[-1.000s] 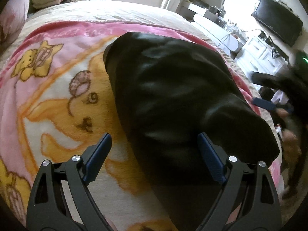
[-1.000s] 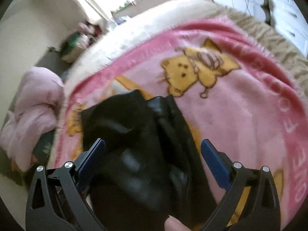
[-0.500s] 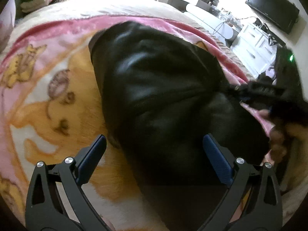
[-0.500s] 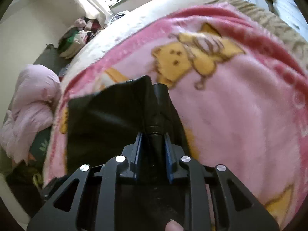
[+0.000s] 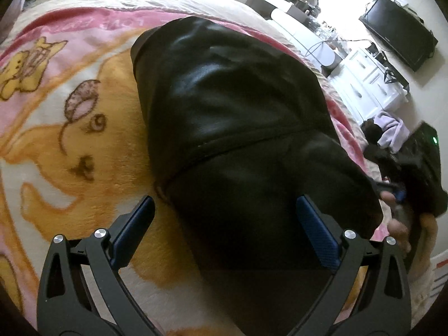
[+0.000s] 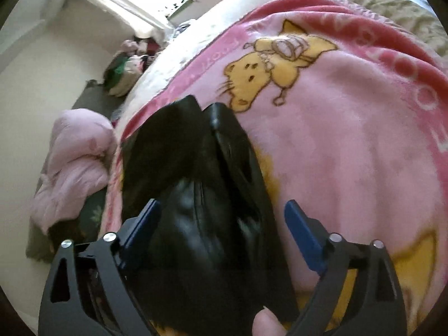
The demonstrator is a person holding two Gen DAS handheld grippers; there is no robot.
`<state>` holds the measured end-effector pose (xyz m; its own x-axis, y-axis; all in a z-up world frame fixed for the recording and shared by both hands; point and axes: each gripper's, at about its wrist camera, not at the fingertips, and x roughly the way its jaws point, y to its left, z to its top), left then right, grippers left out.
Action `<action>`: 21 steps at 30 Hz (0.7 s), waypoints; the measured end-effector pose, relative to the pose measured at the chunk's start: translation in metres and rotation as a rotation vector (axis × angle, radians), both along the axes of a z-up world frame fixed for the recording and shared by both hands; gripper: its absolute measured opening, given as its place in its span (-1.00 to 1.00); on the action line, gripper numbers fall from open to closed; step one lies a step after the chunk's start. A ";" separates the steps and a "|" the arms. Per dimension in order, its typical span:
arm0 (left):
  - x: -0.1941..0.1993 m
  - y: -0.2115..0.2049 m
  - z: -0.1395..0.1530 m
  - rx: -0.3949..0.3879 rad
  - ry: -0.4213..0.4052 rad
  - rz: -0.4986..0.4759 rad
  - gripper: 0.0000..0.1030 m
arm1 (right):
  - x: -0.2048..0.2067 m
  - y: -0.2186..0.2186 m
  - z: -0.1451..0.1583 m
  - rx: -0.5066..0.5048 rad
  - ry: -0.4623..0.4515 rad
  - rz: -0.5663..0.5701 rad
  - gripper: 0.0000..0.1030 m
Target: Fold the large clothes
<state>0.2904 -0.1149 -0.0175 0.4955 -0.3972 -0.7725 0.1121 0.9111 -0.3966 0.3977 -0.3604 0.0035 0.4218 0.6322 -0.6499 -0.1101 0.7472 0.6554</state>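
Faintly, mirrored "LOVE" on blanket (image 5: 84, 89)

Sunlit bedroom, wall-mounted television (image 5: 399, 29)

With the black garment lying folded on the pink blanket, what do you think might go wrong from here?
1. The glossy black garment looks slippery, so its folded upper layer might slide askew.
2. The right gripper has its jaws opening around bunched folds; a pad may snag one.
3. The garment lies near the pink blanket edge and could slip off.
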 end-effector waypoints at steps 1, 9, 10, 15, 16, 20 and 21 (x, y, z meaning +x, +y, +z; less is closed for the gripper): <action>0.000 -0.001 0.001 0.005 -0.002 -0.002 0.84 | -0.007 -0.002 -0.001 0.014 0.000 0.028 0.79; -0.003 -0.001 0.002 0.025 -0.008 -0.006 0.84 | -0.028 0.006 -0.025 -0.073 0.062 0.148 0.88; -0.003 -0.001 0.002 0.028 -0.008 -0.008 0.84 | -0.028 0.006 -0.032 -0.056 0.077 0.148 0.88; 0.000 0.000 0.001 0.052 0.000 -0.022 0.83 | -0.034 0.010 -0.050 0.026 0.107 0.141 0.45; 0.001 0.001 0.001 0.055 0.001 -0.024 0.83 | -0.038 0.011 -0.048 0.022 0.098 0.128 0.43; 0.004 0.007 0.005 0.080 -0.008 -0.021 0.83 | -0.063 0.025 -0.041 0.052 0.095 0.106 0.28; 0.005 0.008 0.006 0.092 -0.010 -0.021 0.82 | -0.068 0.031 -0.040 0.044 0.091 0.101 0.28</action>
